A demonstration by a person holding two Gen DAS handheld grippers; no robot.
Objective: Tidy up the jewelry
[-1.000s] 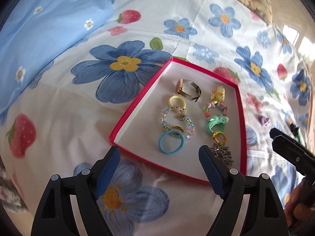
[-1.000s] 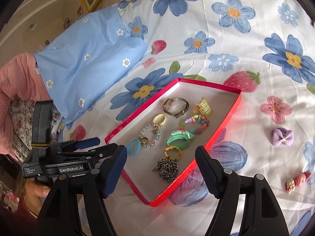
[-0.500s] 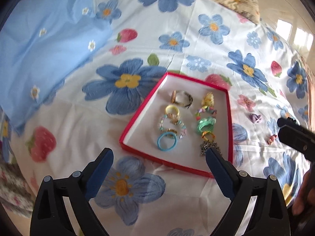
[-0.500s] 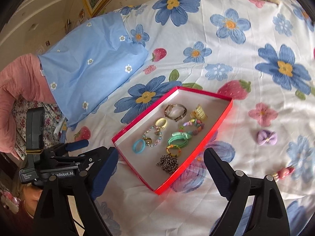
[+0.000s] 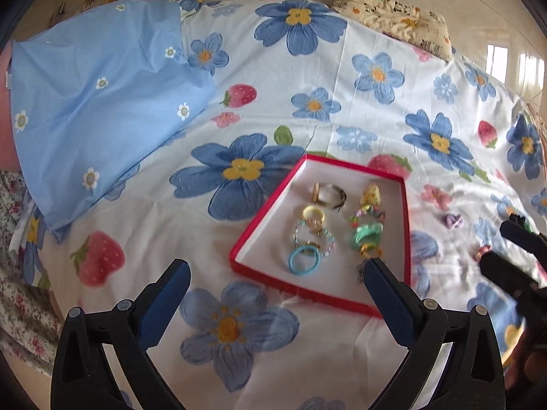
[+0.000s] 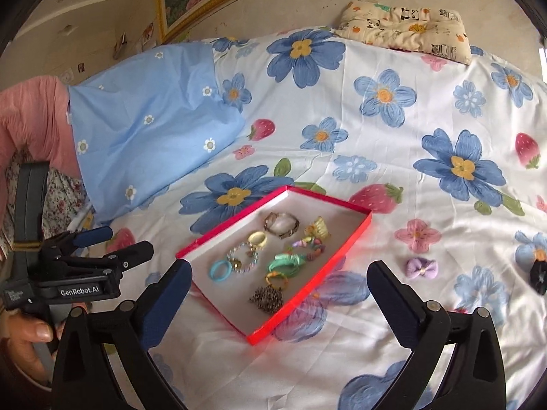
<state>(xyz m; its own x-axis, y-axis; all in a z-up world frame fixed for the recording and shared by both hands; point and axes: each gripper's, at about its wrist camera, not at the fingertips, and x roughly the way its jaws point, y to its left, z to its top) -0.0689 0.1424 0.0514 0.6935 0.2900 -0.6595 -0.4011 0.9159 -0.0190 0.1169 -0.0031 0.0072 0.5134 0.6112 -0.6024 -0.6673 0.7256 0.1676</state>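
A red-rimmed tray (image 5: pixel 239 239) (image 6: pixel 348 246) lies on the flowered bedsheet and holds several pieces: a watch-like bangle (image 6: pixel 281 223), a blue hair tie (image 6: pixel 219 270), a beaded bracelet (image 6: pixel 242 256), a green scrunchie (image 6: pixel 285 263) and a dark chain (image 6: pixel 266 299). A purple bow (image 6: pixel 422 268) and a black scrunchie (image 6: pixel 539 275) lie on the sheet right of the tray. My left gripper (image 5: pixel 273 288) and right gripper (image 6: pixel 278 288) are both open and empty, held above and short of the tray.
A light blue pillow (image 6: pixel 147 130) lies at the left, with a pink blanket (image 6: pixel 30 119) beyond it. A small panda-print cushion (image 6: pixel 403 30) sits at the far edge. A pink clip (image 5: pixel 482 251) lies on the sheet by the right gripper.
Both grippers have pulled back and up from the tray, so it looks smaller and farther. Both stay open and empty.
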